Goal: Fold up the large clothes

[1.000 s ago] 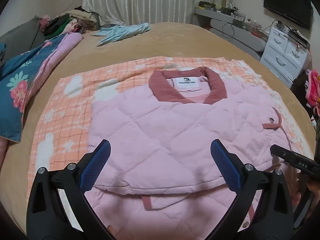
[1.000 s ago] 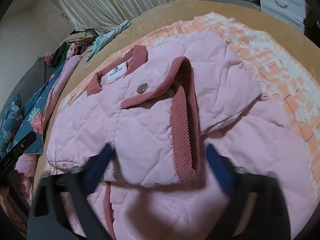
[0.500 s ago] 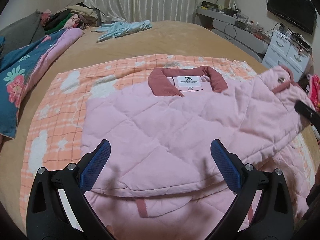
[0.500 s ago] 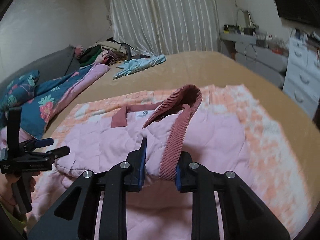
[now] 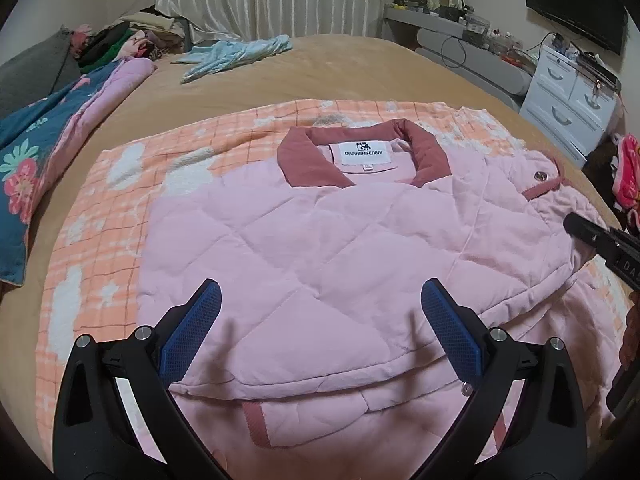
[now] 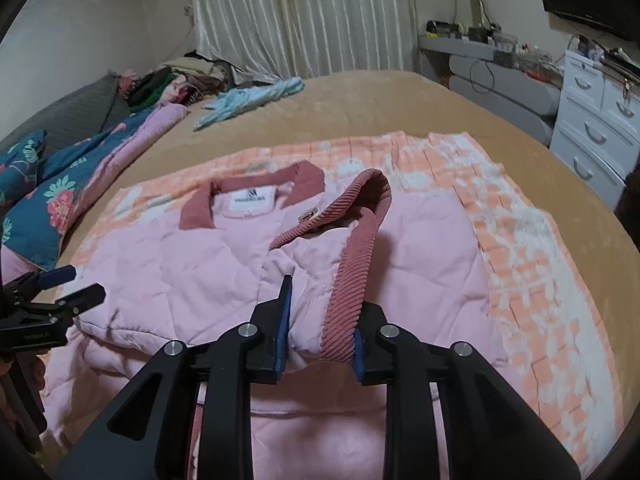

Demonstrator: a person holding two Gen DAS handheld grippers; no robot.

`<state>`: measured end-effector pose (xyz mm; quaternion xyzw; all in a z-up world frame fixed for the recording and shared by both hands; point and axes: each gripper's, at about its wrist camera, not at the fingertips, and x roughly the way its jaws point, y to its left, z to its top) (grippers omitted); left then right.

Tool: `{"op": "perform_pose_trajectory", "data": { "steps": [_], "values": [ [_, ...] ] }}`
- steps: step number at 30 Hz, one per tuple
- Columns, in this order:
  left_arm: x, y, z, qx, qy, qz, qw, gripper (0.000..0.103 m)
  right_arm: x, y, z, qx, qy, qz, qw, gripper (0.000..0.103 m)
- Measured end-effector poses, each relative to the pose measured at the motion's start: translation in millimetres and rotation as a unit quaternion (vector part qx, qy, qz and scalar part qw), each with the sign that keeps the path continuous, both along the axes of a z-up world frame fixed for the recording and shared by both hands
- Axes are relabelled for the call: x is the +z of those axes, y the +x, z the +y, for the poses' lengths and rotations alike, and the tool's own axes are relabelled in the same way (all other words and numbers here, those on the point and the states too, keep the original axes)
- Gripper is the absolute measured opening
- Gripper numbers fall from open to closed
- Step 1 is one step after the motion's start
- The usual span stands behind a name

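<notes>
A pink quilted jacket (image 5: 320,248) with a dark pink collar (image 5: 304,156) lies partly folded on an orange checked blanket (image 5: 120,184). My left gripper (image 5: 320,320) is open and empty, hovering over the jacket's near folded edge. My right gripper (image 6: 320,320) is shut on the jacket's sleeve at its dark pink ribbed cuff (image 6: 352,272) and holds it lifted over the jacket's right side. The sleeve cuff with its snap button also shows in the left wrist view (image 5: 540,184), with the right gripper's black finger (image 5: 600,236) beside it.
The blanket lies on a tan bed (image 5: 360,68). A light blue garment (image 5: 236,52) lies at the far side. A floral blue quilt (image 5: 48,132) and a clothes pile (image 5: 132,36) are at the left. White drawers (image 5: 568,100) stand at the right.
My right gripper closed on the sleeve cuff, lifted it and is carrying it over the jacket body. My left gripper stayed open over the near edge.
</notes>
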<state>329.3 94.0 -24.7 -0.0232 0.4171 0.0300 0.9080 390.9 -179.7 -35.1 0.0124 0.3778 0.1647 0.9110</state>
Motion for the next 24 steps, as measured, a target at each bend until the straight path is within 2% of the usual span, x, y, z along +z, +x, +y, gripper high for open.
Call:
{"op": "perform_pose_trajectory", "data": {
  "steps": [4, 6, 8, 13, 15, 18, 24],
  "values": [
    [-4, 2, -1, -0.002, 0.000, 0.003, 1.0000, 0.094, -7, 0, -5, -0.020, 0.001, 0.020, 1.000, 0.039],
    [-7, 4, -1, -0.001, 0.000, 0.006, 1.0000, 0.094, -5, -2, -9, -0.039, -0.010, 0.010, 0.999, 0.054],
    [-10, 5, -1, -0.002, -0.001, 0.009, 1.0000, 0.094, -1, -4, -13, -0.050, -0.007, -0.002, 0.999, 0.062],
    [-25, 9, 1, 0.000, -0.004, 0.031, 0.9995, 0.094, 7, -9, -1, -0.015, 0.001, -0.015, 1.000, 0.068],
    [-30, 10, 3, 0.000, -0.010, 0.037, 0.9993, 0.094, 6, -9, 12, 0.010, -0.010, -0.011, 1.000, 0.075],
    [-39, 11, 6, 0.000, -0.016, 0.042, 0.9990, 0.094, 1, -9, 33, 0.041, -0.028, 0.000, 0.999, 0.079],
    [-49, 11, 15, 0.004, -0.028, 0.045, 0.9986, 0.095, -17, -3, 59, 0.067, -0.054, 0.028, 0.996, 0.080]
  ]
}}
